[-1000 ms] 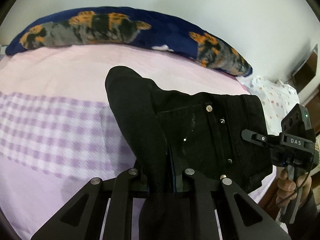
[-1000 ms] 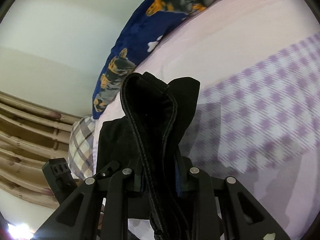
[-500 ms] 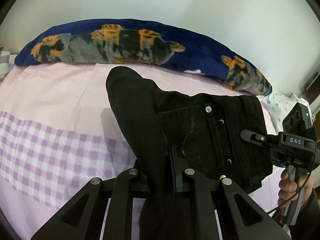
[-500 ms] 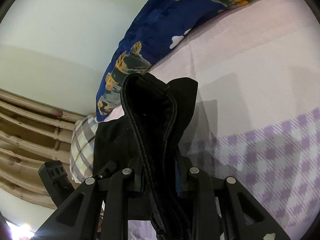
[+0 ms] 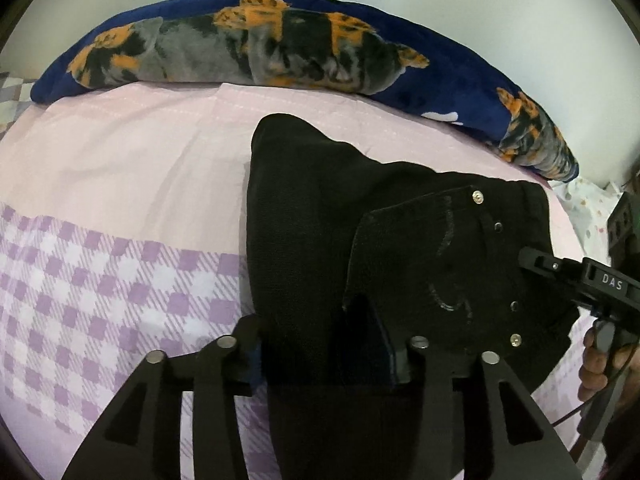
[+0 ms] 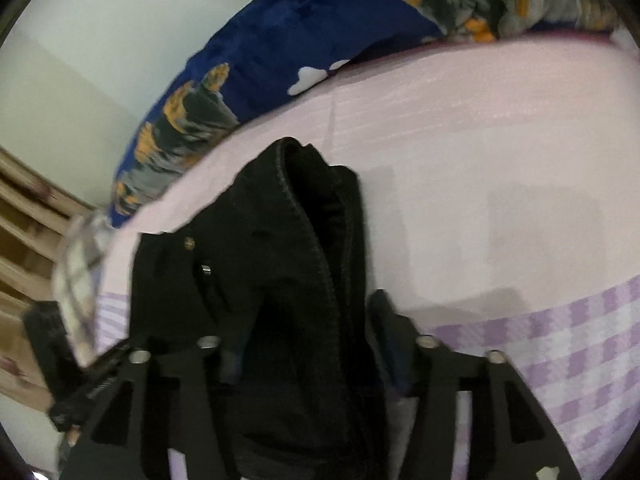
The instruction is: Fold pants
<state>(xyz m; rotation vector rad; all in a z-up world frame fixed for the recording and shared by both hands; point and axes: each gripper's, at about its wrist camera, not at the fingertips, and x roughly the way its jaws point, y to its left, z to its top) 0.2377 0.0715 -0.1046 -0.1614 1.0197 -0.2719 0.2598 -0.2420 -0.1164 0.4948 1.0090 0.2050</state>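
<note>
Both sets of fingers are spreading off the black pants, which I am laying folded on the bed, left gripper and right gripper half-open, smoothing remaining.

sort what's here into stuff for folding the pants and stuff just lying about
For the job:
- black pants, lying between both grippers' jaws
- left gripper, jaws just opening
- right gripper, jaws just opening
- bed sheet, the surface to fold on

Lying about:
- blue blanket along the wall
- checked pillow
- dotted cloth
</note>
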